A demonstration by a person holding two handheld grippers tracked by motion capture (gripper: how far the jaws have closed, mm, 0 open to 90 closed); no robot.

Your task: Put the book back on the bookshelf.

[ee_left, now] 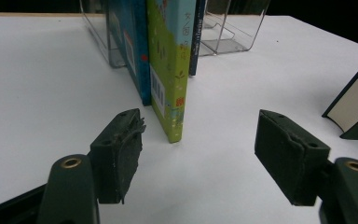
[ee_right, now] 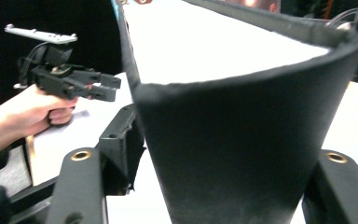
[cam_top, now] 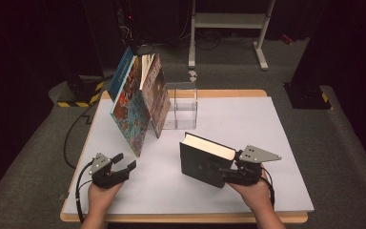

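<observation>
Your right hand-held gripper (cam_top: 226,175) was clenched on the black hardcover book (cam_top: 205,160), the jaws bearing on either side of its spine end, as the right gripper view confirmed with the dark cover (ee_right: 233,154) wedged between the pads. The book stood on its lower edge on the white desk (cam_top: 248,124), page block upward, right of centre and towards the near edge.

Your left hand-held gripper (cam_top: 124,164) was released, its jaws standing apart with nothing between them, near the front-left corner of the desk. In the left gripper view, bare desk surface lay between the two pads (ee_left: 126,154).

A row of picture books (cam_top: 138,102) leaned together towards the far-left part of the desk, their lower edges resting on the surface. The green-covered book (ee_left: 170,70) stood nearest the left gripper, well clear of its jaws. A clear acrylic stand (cam_top: 181,107) sat just beside the row, nearer the far edge, touching or almost touching the books; I could not tell which.
</observation>
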